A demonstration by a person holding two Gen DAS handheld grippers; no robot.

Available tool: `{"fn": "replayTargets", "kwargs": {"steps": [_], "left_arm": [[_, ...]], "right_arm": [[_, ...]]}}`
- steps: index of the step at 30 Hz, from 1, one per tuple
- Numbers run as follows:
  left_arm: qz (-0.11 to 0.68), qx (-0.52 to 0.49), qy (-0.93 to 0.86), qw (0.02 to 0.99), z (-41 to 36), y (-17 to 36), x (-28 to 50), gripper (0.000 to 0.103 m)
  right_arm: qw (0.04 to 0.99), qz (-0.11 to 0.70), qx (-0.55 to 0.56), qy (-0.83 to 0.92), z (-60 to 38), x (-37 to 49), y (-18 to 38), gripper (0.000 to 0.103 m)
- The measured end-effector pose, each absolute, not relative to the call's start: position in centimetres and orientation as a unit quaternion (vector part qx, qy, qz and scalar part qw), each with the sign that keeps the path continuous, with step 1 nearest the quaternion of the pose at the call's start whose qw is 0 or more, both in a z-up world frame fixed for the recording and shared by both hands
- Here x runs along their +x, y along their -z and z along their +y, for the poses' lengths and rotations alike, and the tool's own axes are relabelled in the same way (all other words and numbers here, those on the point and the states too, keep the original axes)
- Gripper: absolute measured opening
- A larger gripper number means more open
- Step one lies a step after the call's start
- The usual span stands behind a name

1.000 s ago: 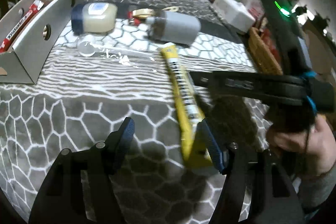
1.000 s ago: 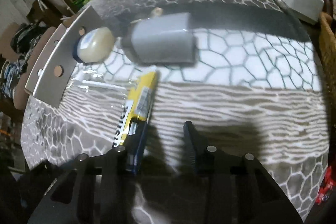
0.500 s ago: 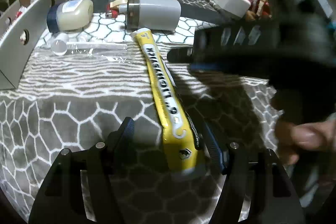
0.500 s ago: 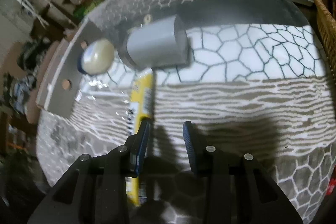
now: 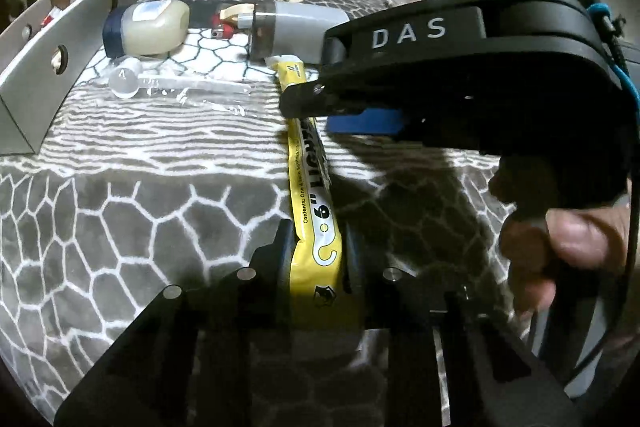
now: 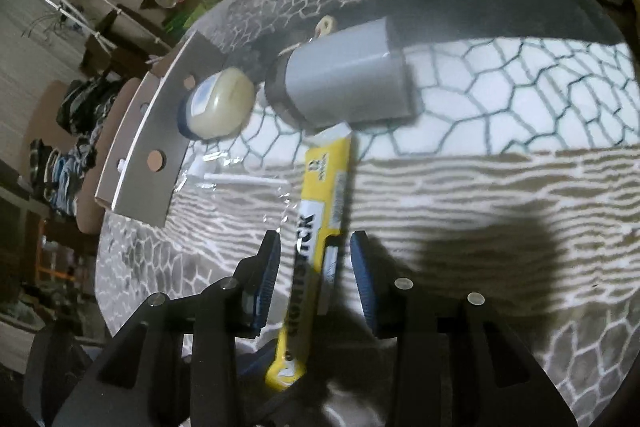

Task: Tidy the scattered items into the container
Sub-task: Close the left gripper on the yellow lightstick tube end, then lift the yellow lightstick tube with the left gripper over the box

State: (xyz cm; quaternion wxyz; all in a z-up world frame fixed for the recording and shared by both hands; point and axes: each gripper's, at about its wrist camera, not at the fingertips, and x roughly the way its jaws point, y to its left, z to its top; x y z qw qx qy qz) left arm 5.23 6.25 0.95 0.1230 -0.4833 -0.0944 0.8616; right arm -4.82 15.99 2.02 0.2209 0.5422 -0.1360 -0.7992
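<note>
Ahead, we see a cream bottle with a dark blue cap (image 5: 150, 27) and a grey cylindrical canister (image 5: 296, 27) lying on the patterned grey-and-white blanket (image 5: 120, 227), beside the grey cardboard container wall (image 5: 60, 63); a clear plastic spoon in its wrapper (image 5: 160, 85) lies nearer. Our left gripper (image 5: 316, 259) has just been closing and now pinches the near end of the long yellow light-stick packet (image 5: 312, 187). Our right gripper (image 6: 316, 275) straddles the packet's middle, jaws apart and not pressing.
</note>
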Motion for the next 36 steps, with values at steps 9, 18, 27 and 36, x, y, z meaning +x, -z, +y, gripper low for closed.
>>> {"fn": "replayTargets", "kwargs": {"steps": [9,18,27,36], "left_arm": [[-0.062,-0.532,-0.827,0.173,5.3,-1.3,5.2,0.014],[-0.055,-0.521,-0.837,0.159,6.1,-1.4,6.1,0.024],[-0.053,-0.515,-0.842,0.153,6.0,-1.6,6.3,0.016],[-0.076,-0.499,-0.849,0.156,3.3,-4.5,7.5,0.014]], "right_arm": [[0.216,-0.141,0.565,0.783,16.1,-4.6,-2.0,0.024],[0.216,-0.125,0.562,0.788,15.3,-4.4,-1.3,0.024],[0.233,-0.159,0.547,0.788,16.0,-4.4,-2.2,0.016],[0.284,-0.219,0.514,0.779,15.7,-3.6,-4.7,0.016]]}}
